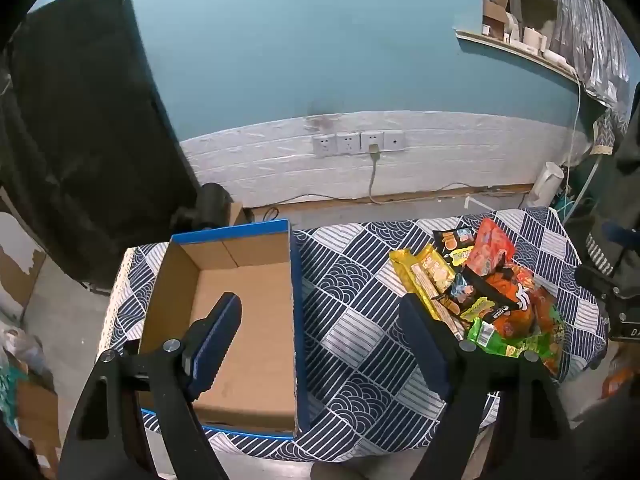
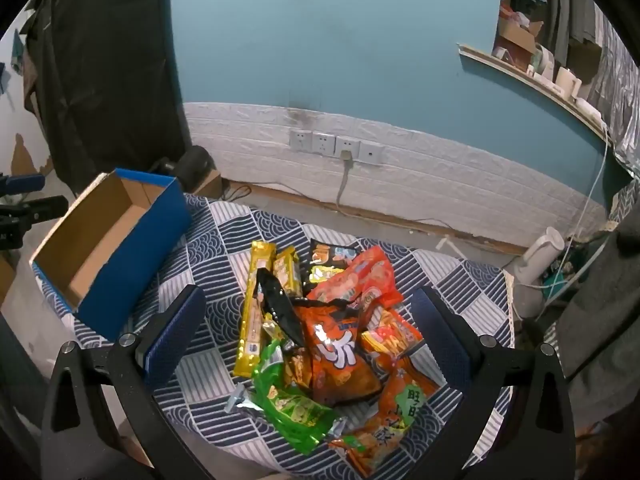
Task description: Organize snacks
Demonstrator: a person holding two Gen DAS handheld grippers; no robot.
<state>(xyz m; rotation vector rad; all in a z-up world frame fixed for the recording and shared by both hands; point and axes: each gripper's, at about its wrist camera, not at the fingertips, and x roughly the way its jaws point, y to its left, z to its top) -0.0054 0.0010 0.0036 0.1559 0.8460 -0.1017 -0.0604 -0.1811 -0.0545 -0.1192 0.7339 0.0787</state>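
An empty blue cardboard box (image 1: pixel 240 296) stands on the left of the patterned tablecloth (image 1: pixel 352 320); it also shows in the right wrist view (image 2: pixel 120 248). A pile of snack packets (image 1: pixel 480 292) lies on the right, with yellow, orange, red, black and green bags. My left gripper (image 1: pixel 320 312) is open and empty, above the box's right wall. My right gripper (image 2: pixel 308 304) is open and empty, hovering over the snack pile (image 2: pixel 332 320), with the orange bag (image 2: pixel 340 352) between its fingers.
A blue wall with wall sockets (image 1: pixel 356 142) and a plugged cable stands behind the table. A black cloth-covered object (image 1: pixel 80 128) is at the left. A white kettle (image 2: pixel 540 256) stands on the floor at right. A shelf (image 2: pixel 532 76) holds clutter.
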